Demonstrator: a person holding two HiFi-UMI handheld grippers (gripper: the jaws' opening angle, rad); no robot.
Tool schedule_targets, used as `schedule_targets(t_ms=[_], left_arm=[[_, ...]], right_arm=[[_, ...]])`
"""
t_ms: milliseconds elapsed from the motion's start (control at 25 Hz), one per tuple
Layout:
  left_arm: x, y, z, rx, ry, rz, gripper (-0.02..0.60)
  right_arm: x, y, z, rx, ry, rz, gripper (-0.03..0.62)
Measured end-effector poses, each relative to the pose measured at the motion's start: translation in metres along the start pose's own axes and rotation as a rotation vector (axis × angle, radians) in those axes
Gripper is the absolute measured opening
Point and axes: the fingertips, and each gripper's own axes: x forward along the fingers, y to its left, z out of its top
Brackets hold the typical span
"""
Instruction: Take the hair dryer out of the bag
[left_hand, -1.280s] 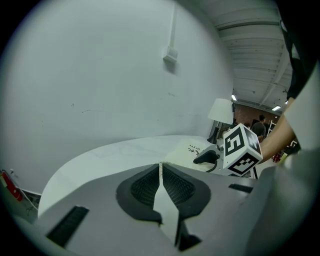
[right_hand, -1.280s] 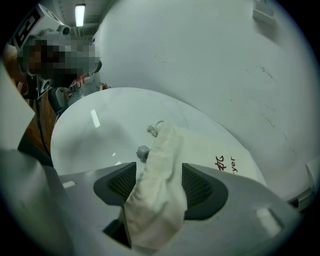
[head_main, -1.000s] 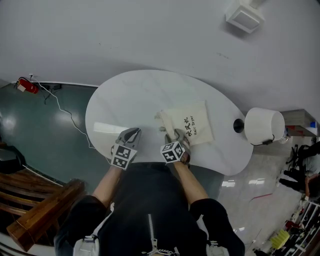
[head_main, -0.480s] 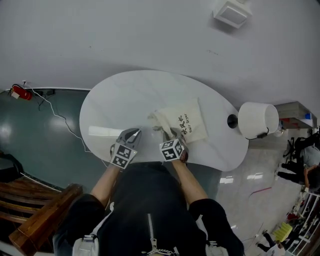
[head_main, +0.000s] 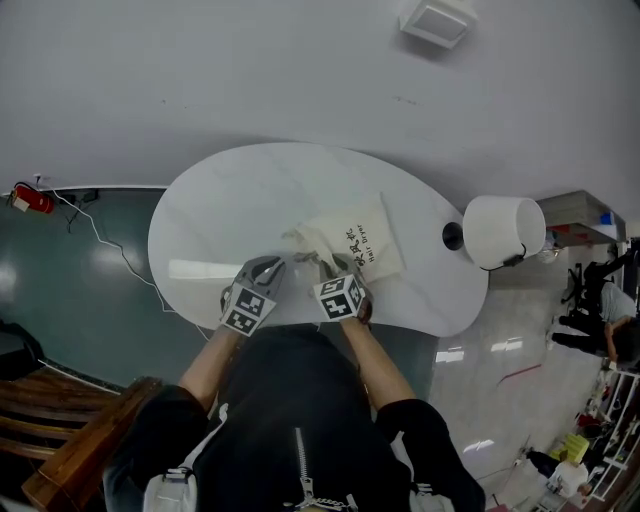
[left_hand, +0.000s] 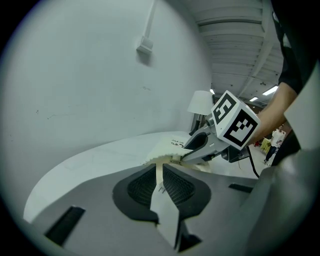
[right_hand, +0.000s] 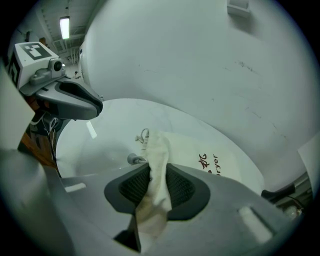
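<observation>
A cream cloth bag (head_main: 352, 240) printed "Hair Dryer" lies on the white oval table (head_main: 220, 215). The hair dryer itself is hidden inside it. My right gripper (head_main: 335, 266) has the bag's bunched mouth cloth (right_hand: 159, 150) between its pads. Its jaws are closing and pinch the cloth. A drawstring with a grey toggle (right_hand: 134, 159) hangs by the mouth. My left gripper (head_main: 268, 266) is shut on nothing, just left of the bag and apart from it. In the left gripper view the bag's edge (left_hand: 167, 148) sits beyond my left gripper (left_hand: 160, 167).
A white drum-shaped lampshade (head_main: 503, 232) and a dark round base (head_main: 452, 236) stand at the table's right end. On the floor lie a red extinguisher (head_main: 25, 198) with a cable at left and a wooden bench (head_main: 80, 465) at lower left.
The right gripper has closed on the bag's mouth cloth and lifted it slightly. The left gripper has drifted right, closer to the bag.
</observation>
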Motion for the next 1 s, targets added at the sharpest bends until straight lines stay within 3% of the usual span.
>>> schedule_targets(t_ms=[440, 1000], left_arm=[[0.02, -0.017, 0.011, 0.045, 0.001, -0.055, 0.066], [0.059, -0.042, 0.012, 0.105, 0.072, -0.179, 0.138]], right_arm=[[-0.018, -0.012, 0.012, 0.052, -0.042, 0.033, 0.075], [-0.038, -0.025, 0.023, 0.11, -0.112, 0.088, 0.072]])
